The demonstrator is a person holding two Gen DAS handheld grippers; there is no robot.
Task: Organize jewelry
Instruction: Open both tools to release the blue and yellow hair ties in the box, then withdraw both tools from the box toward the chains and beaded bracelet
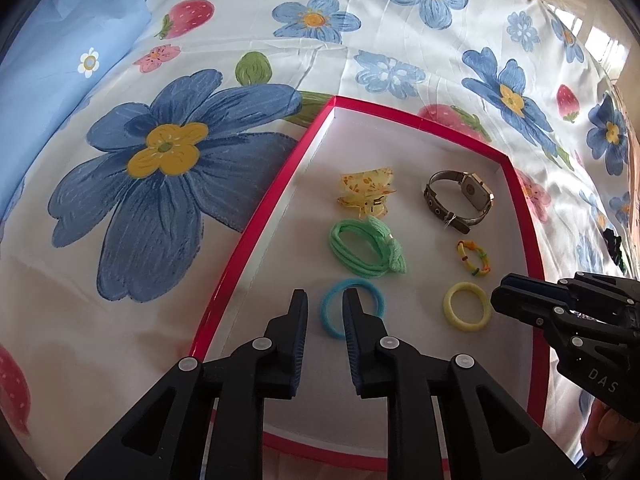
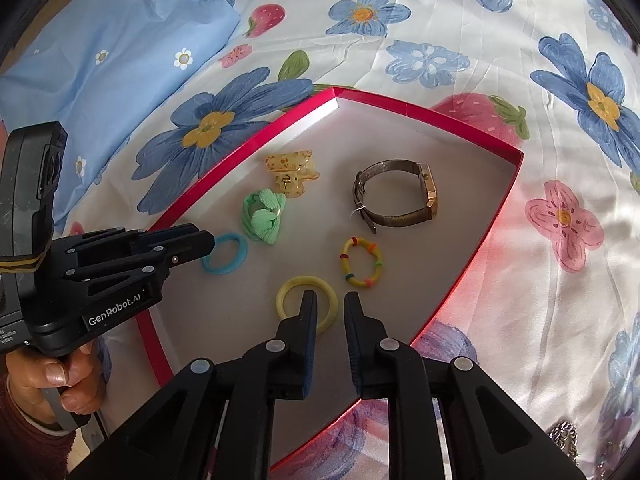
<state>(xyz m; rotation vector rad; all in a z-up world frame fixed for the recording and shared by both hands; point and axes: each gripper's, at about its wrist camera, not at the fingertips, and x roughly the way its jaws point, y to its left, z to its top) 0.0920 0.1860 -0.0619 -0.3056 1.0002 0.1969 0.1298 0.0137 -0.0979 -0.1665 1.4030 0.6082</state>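
Red-rimmed tray (image 1: 256,216), blue-flowered sheet (image 1: 160,152)

Both tongs hang level and near each other, the left tongs (image 1: 325,312) with a narrow gap between the fingers and nothing gripped, the right tongs (image 2: 330,312) likewise parted and bare, while the left hand (image 2: 52,384) clasps its handle.

A bed covered by a white sheet (image 1: 248,32) printed with blue flowers and strawberries. On it lie a red-rimmed tray (image 1: 256,216), a light blue pillow (image 2: 120,48), and a silver chain (image 2: 566,438).
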